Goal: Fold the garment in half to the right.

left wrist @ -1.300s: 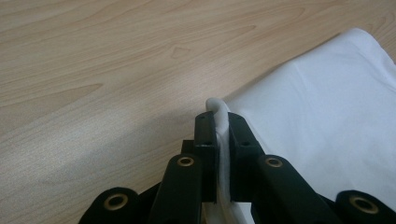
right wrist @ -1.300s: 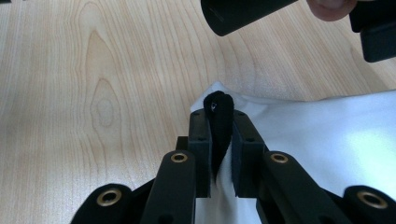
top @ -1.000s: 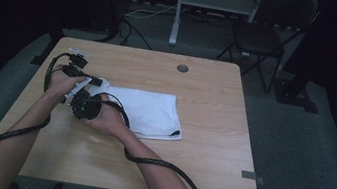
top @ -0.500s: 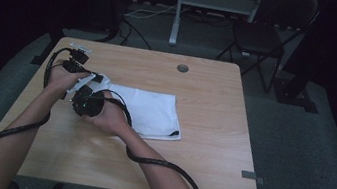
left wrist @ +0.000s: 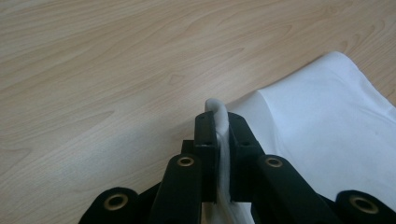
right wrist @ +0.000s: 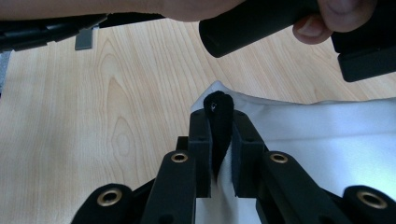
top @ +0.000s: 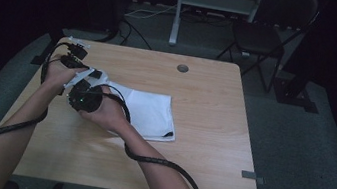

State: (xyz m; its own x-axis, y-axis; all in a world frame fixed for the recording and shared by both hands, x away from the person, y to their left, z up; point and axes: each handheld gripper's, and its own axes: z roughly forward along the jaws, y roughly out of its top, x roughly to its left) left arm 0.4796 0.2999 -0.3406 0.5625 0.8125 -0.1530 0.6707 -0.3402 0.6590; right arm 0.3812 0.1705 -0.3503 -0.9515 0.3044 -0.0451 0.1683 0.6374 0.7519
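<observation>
Item one: the light wooden bench (top: 209, 146) with rounded corners and a small round grey grommet (top: 183, 68) near its far edge.

Item two: the white folded cloth (top: 151, 114), lying on the bench's left half, nearer the far edge than the near one. Most of it rests flat; its left end is raised off the wood where I grip it. A small black mark sits at its near right corner.

Item three: my right hand-held gripper (right wrist: 218, 122), black, two-jawed, with a cable trailing back toward the near edge. Its jaws are clenched nearly together on a dark fold at the cloth's edge, with white fabric hanging below the pinch. In the high view it sits at the cloth's left end (top: 84, 98).

Item four: my left hand-held gripper (left wrist: 217, 125), same make, just beside the right one toward the bench's left edge (top: 75, 68). Its jaws are pressed tight on a thin white fold of the cloth, which pokes up past the tips.

Change against the earlier frames: both of my grippers, with jaws no wider than before, have come up a little from the bench, drawing the cloth's left end with them. The rest of the cloth lies where it lay.
</observation>
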